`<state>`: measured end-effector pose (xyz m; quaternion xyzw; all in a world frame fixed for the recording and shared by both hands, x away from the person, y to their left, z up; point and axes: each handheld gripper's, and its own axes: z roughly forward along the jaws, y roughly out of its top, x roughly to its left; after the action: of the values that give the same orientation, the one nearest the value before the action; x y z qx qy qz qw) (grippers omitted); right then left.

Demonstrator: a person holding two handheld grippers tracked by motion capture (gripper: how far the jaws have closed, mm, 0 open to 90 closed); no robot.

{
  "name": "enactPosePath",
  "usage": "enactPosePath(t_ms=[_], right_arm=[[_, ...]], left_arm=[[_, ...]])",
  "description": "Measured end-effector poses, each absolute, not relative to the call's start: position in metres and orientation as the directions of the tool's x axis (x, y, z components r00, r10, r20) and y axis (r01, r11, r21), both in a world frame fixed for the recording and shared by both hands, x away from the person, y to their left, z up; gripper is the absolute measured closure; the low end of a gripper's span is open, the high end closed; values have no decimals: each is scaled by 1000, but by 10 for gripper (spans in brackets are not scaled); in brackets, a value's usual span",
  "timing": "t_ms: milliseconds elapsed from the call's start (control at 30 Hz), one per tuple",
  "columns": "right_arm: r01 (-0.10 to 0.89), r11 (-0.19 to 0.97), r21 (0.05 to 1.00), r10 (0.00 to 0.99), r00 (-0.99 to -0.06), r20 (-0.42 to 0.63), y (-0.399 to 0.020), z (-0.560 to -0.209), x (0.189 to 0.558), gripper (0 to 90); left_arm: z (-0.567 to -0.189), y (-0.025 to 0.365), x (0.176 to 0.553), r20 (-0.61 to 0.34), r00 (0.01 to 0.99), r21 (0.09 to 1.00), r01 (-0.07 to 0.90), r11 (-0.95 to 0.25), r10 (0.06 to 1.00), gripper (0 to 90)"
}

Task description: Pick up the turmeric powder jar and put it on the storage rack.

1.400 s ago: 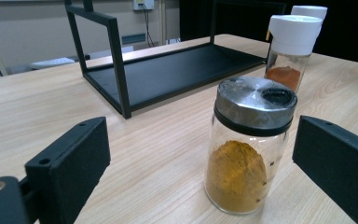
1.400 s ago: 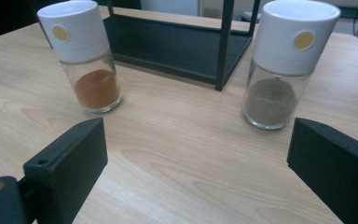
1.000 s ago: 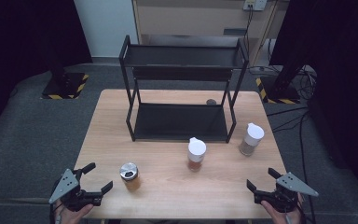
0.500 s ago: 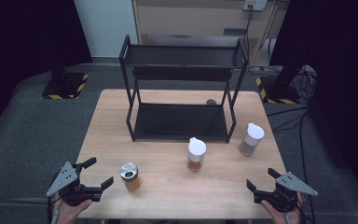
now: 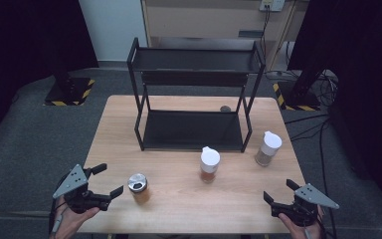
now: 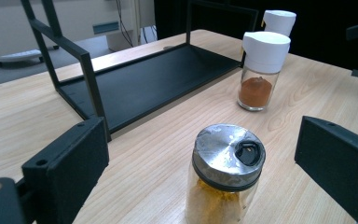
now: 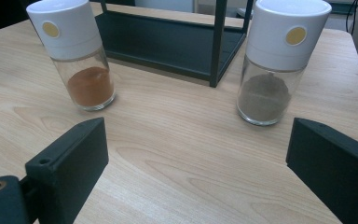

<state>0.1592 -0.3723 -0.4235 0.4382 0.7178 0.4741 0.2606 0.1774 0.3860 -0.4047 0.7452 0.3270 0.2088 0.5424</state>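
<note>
Held the left gripper (image 5: pixel 110 179) low at the front left corner of the table (image 5: pixel 189 214), jaws spread wide and gripping nothing. Found the metal-lid jar (image 5: pixel 139 187) just beside its tips, toward the middle of the table, upright and not touched. Saw in the left gripper view this jar between the two black jaws, close to the camera, with clear space at each side. Noticed yellow-brown powder inside it and a dark open hole at one edge of the lid.

Held the right gripper (image 5: pixel 279 190) at the front right corner, also fully open and with nothing between the jaws. Pointed it toward the two white-cap jars: the orange jar (image 5: pixel 209 165) ahead on its left and the grey jar (image 5: pixel 267 148) ahead on its right, both upright and well apart from the jaws. Saw a round yellow dot on each white cap in the right gripper view.

Found the orange jar near the front edge of the rack (image 5: pixel 194 129), and the grey jar just outside the front right leg of the rack. Found the black two-level rack in the middle of the far half of the table, both shelves bare. Spotted a small dark spot (image 5: pixel 225 108) on the table behind the rack; could not tell what.
</note>
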Motion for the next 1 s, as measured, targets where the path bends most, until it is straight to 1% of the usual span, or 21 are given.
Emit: enactPosePath(t_ms=[367,767,1000], right_arm=[[382,164,910,878,-478,42,-373,-424,159,59],[383,163,909,878,-476,43,-373,-424,159,62],[384,159,910,879,-475,46,-373,-424,159,63]], left_arm=[[-402,370,194,-35,733,925,282,-256,680,21],[-418,353,210,-56,748,911,309,-272,661,26],[-433,347,215,-68,744,910,320,-265,664,56]])
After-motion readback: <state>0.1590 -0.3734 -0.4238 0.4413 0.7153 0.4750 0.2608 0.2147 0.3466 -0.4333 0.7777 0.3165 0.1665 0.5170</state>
